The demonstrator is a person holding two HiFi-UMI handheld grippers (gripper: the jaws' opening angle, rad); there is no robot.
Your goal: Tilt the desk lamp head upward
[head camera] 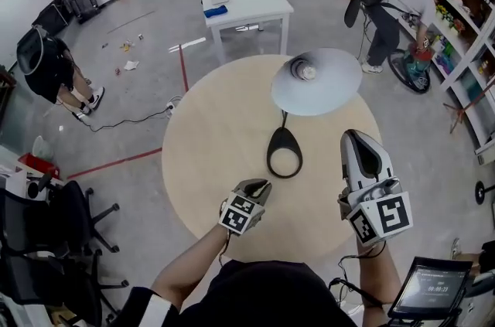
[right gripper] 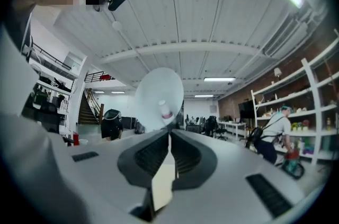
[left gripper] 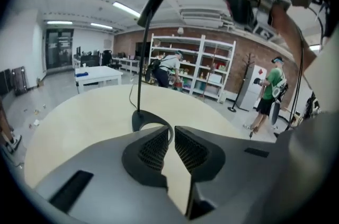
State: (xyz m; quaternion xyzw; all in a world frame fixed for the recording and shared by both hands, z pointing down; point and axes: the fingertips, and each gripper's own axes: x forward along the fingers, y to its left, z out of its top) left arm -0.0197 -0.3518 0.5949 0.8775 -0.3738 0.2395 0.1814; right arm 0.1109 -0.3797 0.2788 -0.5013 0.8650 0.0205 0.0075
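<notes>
The desk lamp stands on the round wooden table [head camera: 209, 140]: a black ring base [head camera: 284, 153], a thin black stem and a pale shade [head camera: 315, 80] whose open side with the bulb faces up toward the head camera. My left gripper [head camera: 261, 185] hovers just in front of the base [left gripper: 144, 118], its jaws a narrow gap apart with nothing between them. My right gripper [head camera: 352, 135] is right of the base and below the shade, shut and empty. In the right gripper view the shade [right gripper: 153, 93] and bulb show beyond the right gripper [right gripper: 169, 134].
A white desk [head camera: 244, 1] stands beyond the table. Shelving [head camera: 456, 1] runs along the right with a person [head camera: 402, 16] bent beside it; another person [head camera: 50, 70] stands at the left. Black office chairs [head camera: 54, 233] crowd the near left. A tablet [head camera: 433, 288] sits at bottom right.
</notes>
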